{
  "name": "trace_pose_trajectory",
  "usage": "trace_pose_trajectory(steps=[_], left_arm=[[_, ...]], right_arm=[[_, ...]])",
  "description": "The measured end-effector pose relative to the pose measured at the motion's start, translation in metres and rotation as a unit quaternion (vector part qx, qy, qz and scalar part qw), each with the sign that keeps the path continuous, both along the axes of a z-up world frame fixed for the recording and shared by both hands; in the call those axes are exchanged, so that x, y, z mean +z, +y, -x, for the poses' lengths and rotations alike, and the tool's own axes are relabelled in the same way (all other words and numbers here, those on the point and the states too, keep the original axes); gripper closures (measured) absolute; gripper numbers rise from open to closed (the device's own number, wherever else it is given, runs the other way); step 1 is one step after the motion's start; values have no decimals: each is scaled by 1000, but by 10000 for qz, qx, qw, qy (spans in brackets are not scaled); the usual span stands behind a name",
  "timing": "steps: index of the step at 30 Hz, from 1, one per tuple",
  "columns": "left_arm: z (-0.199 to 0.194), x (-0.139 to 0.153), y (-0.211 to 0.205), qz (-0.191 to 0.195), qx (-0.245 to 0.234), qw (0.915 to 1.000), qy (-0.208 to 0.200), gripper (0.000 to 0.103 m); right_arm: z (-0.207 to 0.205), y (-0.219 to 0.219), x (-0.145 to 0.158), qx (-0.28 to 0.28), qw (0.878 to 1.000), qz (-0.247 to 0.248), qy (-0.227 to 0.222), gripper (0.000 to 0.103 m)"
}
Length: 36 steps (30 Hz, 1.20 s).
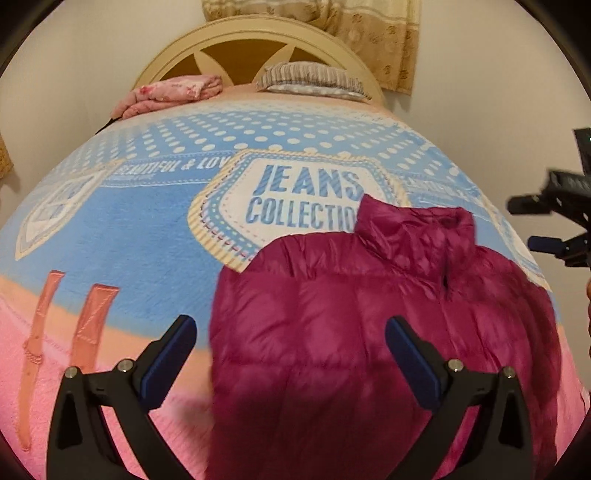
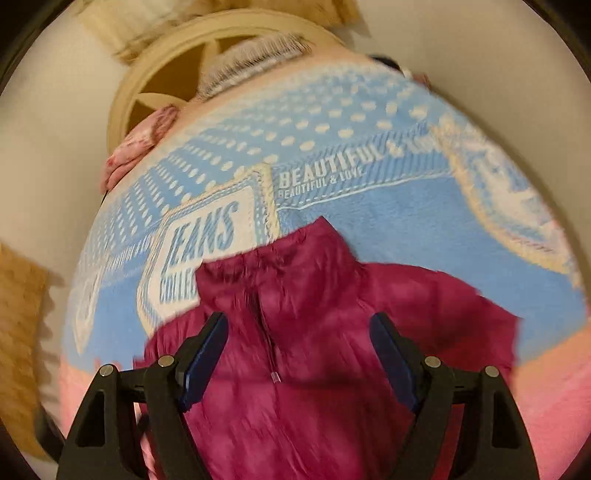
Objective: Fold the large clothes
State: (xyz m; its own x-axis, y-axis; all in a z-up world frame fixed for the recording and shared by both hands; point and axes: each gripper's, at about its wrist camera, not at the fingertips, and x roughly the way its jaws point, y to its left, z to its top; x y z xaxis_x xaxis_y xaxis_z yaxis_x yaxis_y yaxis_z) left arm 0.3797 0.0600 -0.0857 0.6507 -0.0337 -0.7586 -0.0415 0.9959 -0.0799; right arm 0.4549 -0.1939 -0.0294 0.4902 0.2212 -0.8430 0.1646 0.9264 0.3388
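Jacket: a magenta puffer jacket [image 1: 369, 332] lies front up on the bed, collar [image 1: 417, 229] toward the headboard, zipper running down the middle with its clear pull [image 2: 275, 376] showing in the right wrist view.
Bed: covered by a blanket [image 1: 140, 236], blue with white dots at the far end and pink near the cameras, printed "JEANS COLLECTION" and "BEAUTIFUL & LOVE".
Left claw [image 1: 291, 343]: fingers wide apart and holding nothing, poised over the jacket's left edge; one finger lines up with the blanket, the other with the jacket.
Right claw [image 2: 299, 343]: fingers wide apart and holding nothing, above the jacket's chest with the zipper between them; it also shows at the right edge of the left wrist view.
Contact: I cannot tell whether either claw touches the fabric.
Headboard [image 1: 258, 40]: cream, arched.
Far end: a folded pink cloth [image 1: 173, 92] and a grey striped pillow [image 1: 310, 79] sit beside each other against the headboard.
Curtain [image 1: 373, 33]: beige, patterned, behind the headboard.
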Motion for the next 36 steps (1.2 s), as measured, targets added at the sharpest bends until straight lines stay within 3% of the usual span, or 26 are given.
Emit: trace_pose_trajectory(steps=[4, 9, 13, 15, 16, 17, 18, 20, 24, 26, 30, 36], left_arm=[[-7, -30, -12, 145, 66, 9995, 262, 0], [6, -51, -37, -579, 73, 9983, 33, 0], [8, -49, -37, -561, 63, 9984, 9, 0], [11, -48, -34, -473, 62, 9989, -2, 0], [10, -48, -33, -443, 58, 9990, -7, 0], [10, -47, -32, -411, 50, 9991, -9, 0], [9, -47, -31, -391, 45, 9992, 5, 0], [8, -44, -29, -332, 31, 9994, 41, 0], [11, -28, -24, -122, -44, 9999, 38, 0], [11, -12, -22, -82, -61, 9999, -85, 0], [1, 21, -27, -128, -148, 9994, -300, 0], [-36, 44, -37, -158, -168, 9990, -395, 0]], right_arm=[[-44, 6, -37, -489, 9977, 3, 468, 24], [-66, 17, -70, -413, 9955, 144, 846, 24], [-67, 18, -81, -200, 9958, 236, 858, 25], [-60, 18, -79, -100, 9965, 348, 759, 46], [-55, 16, -76, -46, 9963, 449, 726, 67], [-48, 12, -71, 0, 9967, 446, 683, 76], [-43, 8, -68, 17, 9971, 405, 649, 79], [-25, -3, -56, 81, 9979, 363, 528, 84], [10, -24, -47, 221, 9977, 475, 423, 86], [26, -35, -57, 205, 9963, 678, 477, 88], [43, -52, -87, 55, 9983, 365, 452, 88], [60, -50, -100, 29, 9984, 534, -193, 91]])
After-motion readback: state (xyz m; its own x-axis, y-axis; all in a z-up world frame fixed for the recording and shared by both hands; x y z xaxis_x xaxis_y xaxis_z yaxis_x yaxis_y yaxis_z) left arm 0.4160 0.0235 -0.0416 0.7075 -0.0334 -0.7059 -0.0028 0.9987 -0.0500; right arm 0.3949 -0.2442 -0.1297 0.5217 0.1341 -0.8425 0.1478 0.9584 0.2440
